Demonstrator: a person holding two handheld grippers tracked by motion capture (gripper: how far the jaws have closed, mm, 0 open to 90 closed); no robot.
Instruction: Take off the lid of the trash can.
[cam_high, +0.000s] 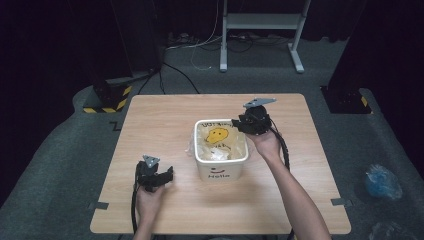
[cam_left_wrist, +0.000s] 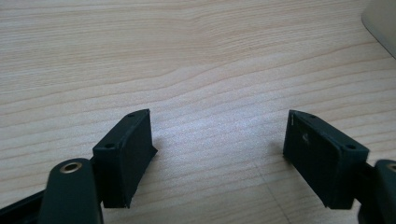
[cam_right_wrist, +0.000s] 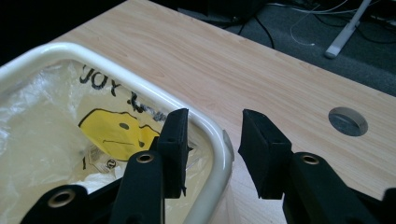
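Right claw (cam_right_wrist: 212, 151) part-open astride bin (cam_high: 220, 170) rim at bag's (cam_right_wrist: 51, 140) 3 o'clock, gripping nothing; may miss thin film (slippery); left claw (cam_left_wrist: 219, 158) wide, empty, over bench (cam_left_wrist: 187, 56).

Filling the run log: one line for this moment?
left gripper: open, over table | right gripper: open, straddling bin rim

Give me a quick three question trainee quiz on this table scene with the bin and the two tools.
1. True or false: the left tool holds something.
2. Which part of the bin do the right tool's jaws straddle? A. rim corner B. base C. printed front
3. What lines the bin?

Key:
1. False; its jaws stand open over bare table.
2. A; one jaw is inside the rim, one outside, with no pressing visible.
3. A clear bag with a yellow face.
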